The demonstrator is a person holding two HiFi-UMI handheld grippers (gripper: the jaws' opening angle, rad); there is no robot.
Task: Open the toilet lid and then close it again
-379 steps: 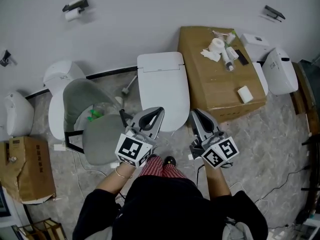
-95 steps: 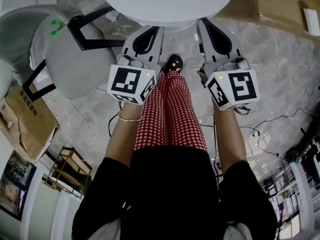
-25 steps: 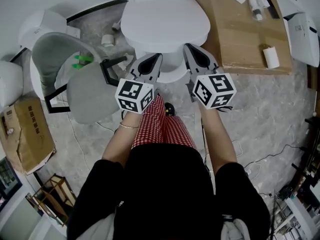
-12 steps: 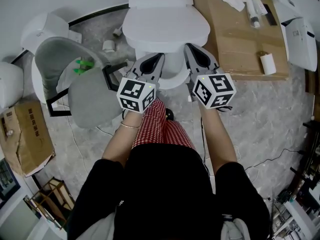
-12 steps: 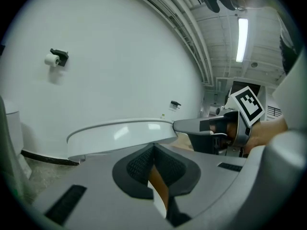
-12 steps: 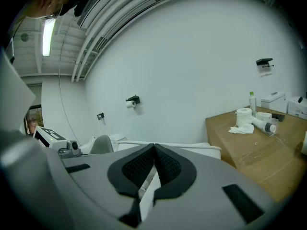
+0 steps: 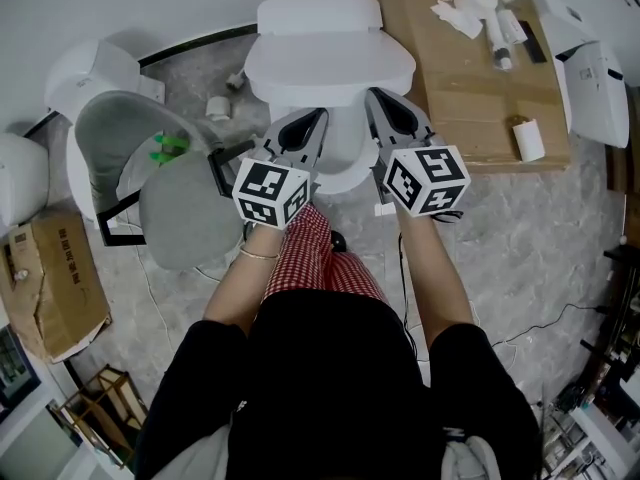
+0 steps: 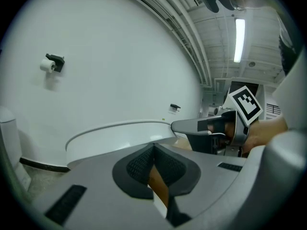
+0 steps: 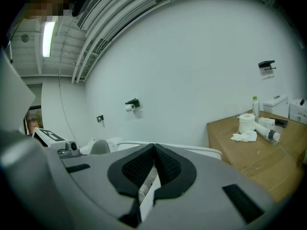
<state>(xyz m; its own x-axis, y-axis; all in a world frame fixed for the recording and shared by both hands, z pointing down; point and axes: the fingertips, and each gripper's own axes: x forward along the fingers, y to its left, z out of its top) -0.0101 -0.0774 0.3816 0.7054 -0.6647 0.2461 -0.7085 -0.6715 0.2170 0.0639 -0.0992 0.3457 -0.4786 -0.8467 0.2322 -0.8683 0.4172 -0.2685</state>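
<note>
No legible text, labels or numbers anywhere.

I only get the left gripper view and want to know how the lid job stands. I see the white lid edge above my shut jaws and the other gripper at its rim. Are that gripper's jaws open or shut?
Observer: The right gripper has its jaws together, with nothing between them. The right gripper view shows this head on.
Operator: And how far up is the lid?
Observer: In the head view the toilet lid looks partly raised, not upright. The front of the seat rim shows below it, between the left gripper and the right one.
</note>
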